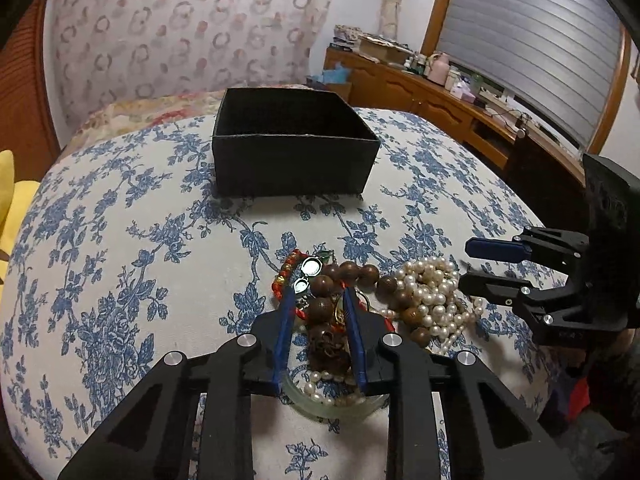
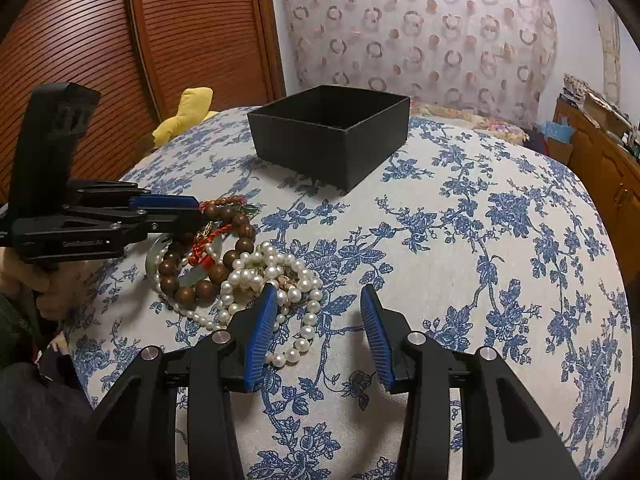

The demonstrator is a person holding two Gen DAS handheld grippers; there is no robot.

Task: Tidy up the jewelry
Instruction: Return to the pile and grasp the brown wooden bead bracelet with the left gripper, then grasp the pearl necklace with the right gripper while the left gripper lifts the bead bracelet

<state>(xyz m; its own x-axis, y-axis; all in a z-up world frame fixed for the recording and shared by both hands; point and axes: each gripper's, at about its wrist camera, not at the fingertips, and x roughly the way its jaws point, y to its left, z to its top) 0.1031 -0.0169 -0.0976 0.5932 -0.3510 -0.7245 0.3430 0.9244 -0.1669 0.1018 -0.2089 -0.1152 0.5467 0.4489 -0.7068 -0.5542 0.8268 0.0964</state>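
Observation:
A pile of jewelry lies on the blue-flowered cloth (image 1: 120, 240): a brown wooden bead bracelet (image 1: 321, 307) (image 2: 200, 292), a white pearl necklace (image 1: 428, 296) (image 2: 272, 268), a red cord bracelet (image 1: 286, 268) (image 2: 224, 201) and a pale glass bangle (image 1: 332, 406) (image 2: 154, 252). My left gripper (image 1: 320, 293) (image 2: 199, 212) straddles the wooden beads with narrow jaws; a gap shows beside the beads. My right gripper (image 2: 319, 293) (image 1: 464, 264) stands open at the pearls' right edge, a few pearls between its fingers. An open black box (image 1: 296, 160) (image 2: 332, 136) sits behind the pile.
A yellow cloth (image 2: 188, 112) lies at the cover's far left edge by a slatted wooden door (image 2: 80, 60). A cluttered wooden sideboard (image 1: 420, 92) runs along the right under a shuttered window. A hand (image 2: 40, 280) holds the left gripper's handle.

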